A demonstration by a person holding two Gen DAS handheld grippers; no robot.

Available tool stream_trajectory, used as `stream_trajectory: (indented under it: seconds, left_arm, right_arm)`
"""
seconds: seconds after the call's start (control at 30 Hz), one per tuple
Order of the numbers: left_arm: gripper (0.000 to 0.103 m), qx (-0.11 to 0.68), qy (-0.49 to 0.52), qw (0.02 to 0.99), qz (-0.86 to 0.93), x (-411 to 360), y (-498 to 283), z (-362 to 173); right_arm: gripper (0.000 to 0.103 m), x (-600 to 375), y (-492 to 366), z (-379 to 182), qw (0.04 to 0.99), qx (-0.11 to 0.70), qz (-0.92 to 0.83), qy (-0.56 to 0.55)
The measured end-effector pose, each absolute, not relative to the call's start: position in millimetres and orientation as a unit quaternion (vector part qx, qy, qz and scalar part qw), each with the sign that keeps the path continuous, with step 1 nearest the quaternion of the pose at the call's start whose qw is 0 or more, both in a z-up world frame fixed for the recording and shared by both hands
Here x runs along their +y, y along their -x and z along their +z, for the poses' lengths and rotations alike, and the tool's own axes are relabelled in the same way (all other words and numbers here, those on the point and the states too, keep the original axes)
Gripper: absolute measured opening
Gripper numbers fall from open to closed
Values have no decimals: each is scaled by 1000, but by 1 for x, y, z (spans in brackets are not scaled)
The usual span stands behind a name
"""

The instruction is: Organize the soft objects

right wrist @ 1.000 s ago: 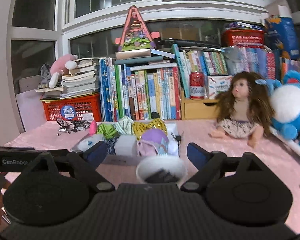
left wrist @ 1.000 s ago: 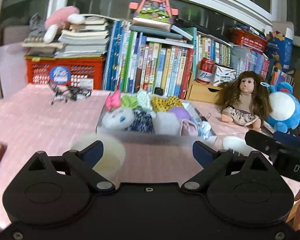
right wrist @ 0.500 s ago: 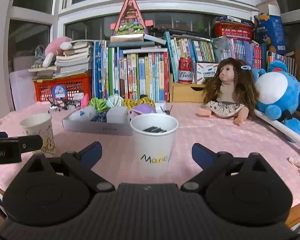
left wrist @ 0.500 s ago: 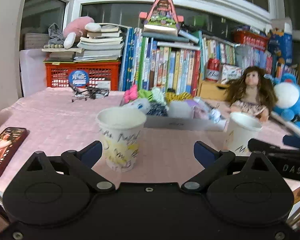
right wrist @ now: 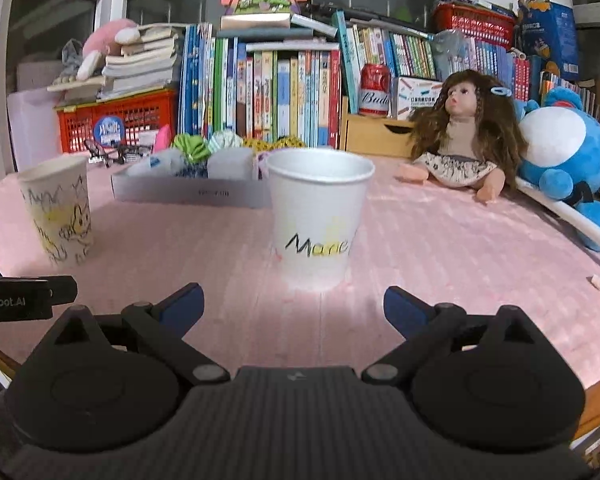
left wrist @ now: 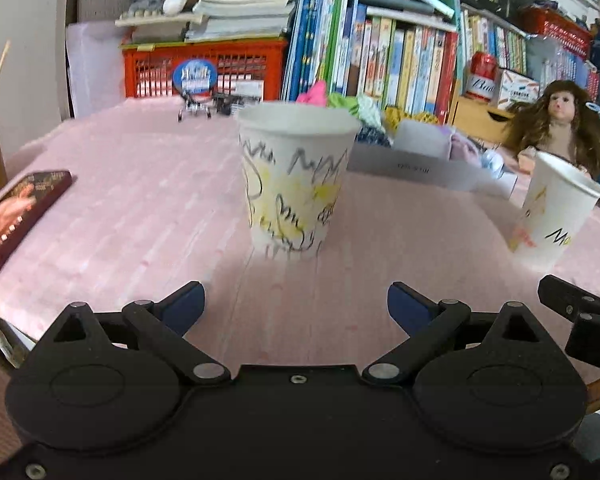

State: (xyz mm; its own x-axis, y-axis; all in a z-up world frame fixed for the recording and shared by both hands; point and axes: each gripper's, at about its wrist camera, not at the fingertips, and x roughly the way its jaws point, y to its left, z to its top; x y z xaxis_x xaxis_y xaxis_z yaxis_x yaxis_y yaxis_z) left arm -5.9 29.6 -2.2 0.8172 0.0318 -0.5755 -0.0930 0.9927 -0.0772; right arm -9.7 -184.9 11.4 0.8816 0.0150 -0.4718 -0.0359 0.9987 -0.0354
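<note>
Two paper cups stand upright on the pink tablecloth. The scribbled cup [left wrist: 296, 178] is just ahead of my left gripper [left wrist: 296, 306], which is open with nothing between its fingers. The cup lettered in black and yellow [right wrist: 319, 216] stands ahead of my right gripper [right wrist: 294, 306], also open and empty. Each cup shows in the other view too: scribbled cup [right wrist: 58, 208], lettered cup [left wrist: 556, 212]. Behind them a low white box [right wrist: 192, 194] holds several soft fabric pieces [right wrist: 192, 148] in pink, green, yellow and purple.
A phone [left wrist: 18, 216] lies at the table's left edge. A doll [right wrist: 464, 132] and a blue plush [right wrist: 564, 152] sit at the right, with a white rod [right wrist: 568, 216] beside them. Books [right wrist: 276, 84], a red crate [right wrist: 116, 120] and eyeglasses [left wrist: 204, 106] line the back.
Both grippers have sunk toward the table, so the view dropped from looking down over the cups to nearly level with them. The cups now look larger and closer. The cups themselves have not moved.
</note>
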Motion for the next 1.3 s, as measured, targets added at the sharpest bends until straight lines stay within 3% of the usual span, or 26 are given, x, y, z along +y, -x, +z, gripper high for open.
stream_trajectory:
  seconds: [0.27,1.3]
  left_arm:
    - [102,300,24,953,43,24,2,-11]
    - [103,301,13,953,44,24,-2,-12]
  right_arm:
    - [100,-180,3,-7,961,274,13,28]
    - [103,-183,-2,-9,958,287,21,15]
